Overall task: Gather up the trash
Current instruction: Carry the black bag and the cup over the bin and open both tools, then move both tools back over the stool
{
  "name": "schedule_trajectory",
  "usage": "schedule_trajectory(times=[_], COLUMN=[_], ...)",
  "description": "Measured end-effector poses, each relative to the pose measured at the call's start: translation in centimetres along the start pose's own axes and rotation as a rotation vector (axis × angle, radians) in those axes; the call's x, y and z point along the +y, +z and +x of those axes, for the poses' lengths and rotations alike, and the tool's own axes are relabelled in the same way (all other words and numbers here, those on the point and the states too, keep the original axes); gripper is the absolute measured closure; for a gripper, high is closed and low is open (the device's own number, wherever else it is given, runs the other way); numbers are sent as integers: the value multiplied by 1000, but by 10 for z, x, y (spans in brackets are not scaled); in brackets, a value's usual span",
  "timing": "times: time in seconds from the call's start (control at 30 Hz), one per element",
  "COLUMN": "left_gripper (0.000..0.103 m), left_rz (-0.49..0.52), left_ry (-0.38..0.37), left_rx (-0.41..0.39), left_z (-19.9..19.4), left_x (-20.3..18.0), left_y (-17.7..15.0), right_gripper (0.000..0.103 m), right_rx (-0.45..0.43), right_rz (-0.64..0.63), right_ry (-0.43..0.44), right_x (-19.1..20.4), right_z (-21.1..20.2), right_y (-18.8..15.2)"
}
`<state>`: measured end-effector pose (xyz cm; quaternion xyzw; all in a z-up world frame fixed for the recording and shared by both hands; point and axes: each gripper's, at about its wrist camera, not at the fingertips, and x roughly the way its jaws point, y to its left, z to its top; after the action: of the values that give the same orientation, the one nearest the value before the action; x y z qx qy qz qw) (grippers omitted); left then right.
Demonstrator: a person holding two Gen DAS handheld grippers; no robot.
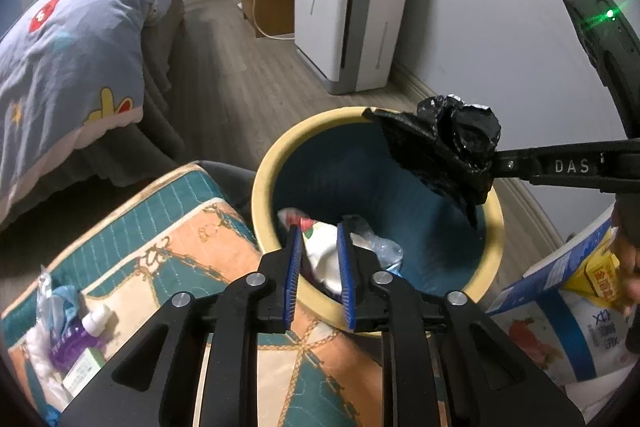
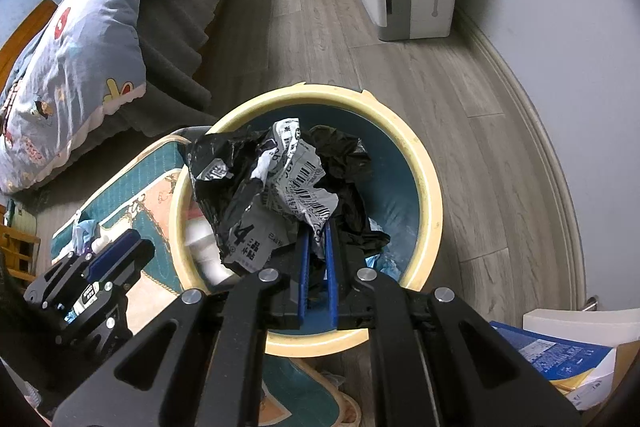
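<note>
Your right hand-held gripper (image 2: 316, 227) clamped on crumpled black bag (image 2: 280, 187), hanging above yellow-rimmed bin (image 2: 430, 195). Release only over middle, well inside rim. Your left hand-held gripper (image 1: 320, 231) slightly apart, nothing between pads, above trash in bin.

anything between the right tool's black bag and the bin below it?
No. The right tool holds the crumpled black bag over the bin's open mouth; the right wrist view shows only air beneath.

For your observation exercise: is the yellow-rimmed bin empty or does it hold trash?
It holds trash: white wrappers lie at the bottom of the bin.
</note>
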<state>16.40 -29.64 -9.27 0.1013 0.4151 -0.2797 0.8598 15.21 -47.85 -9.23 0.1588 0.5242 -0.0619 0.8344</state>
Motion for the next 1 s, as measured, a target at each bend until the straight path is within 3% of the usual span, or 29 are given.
schedule_trajectory(times=[0.07, 0.13, 0.23, 0.27, 0.33, 0.4, 0.47, 0.6, 1.0], left_gripper=[69, 60, 48, 41, 29, 20, 14, 13, 12], left_rz=[-9, -16, -28, -34, -44, -45, -39, -28, -149], left_ry=[2, 7, 15, 16, 23, 41, 55, 109, 227], left_rx=[-3, -5, -12, -13, -20, -31, -35, -38, -73], left_z=[-2, -4, -11, -13, -19, -28, -35, -51, -140], left_x=[3, 6, 11, 14, 18, 23, 27, 39, 96], left_y=[0, 0, -1, -1, 0, -1, -2, -6, -48], right_gripper=[93, 83, 44, 38, 14, 7, 6, 6, 6], right_rx=[-3, -9, -23, -29, -43, -58, -64, -56, -85], right_rz=[4, 8, 9, 7, -2, -13, -21, -50, -131], right_ry=[-4, -8, -13, -19, -41, -50, -54, -49, 25], right_x=[0, 1, 3, 5, 9, 13, 18, 31, 93], right_z=[0, -2, -6, -7, -10, -13, -15, -17, -44], right_y=[0, 1, 1, 1, 3, 4, 6, 6, -13])
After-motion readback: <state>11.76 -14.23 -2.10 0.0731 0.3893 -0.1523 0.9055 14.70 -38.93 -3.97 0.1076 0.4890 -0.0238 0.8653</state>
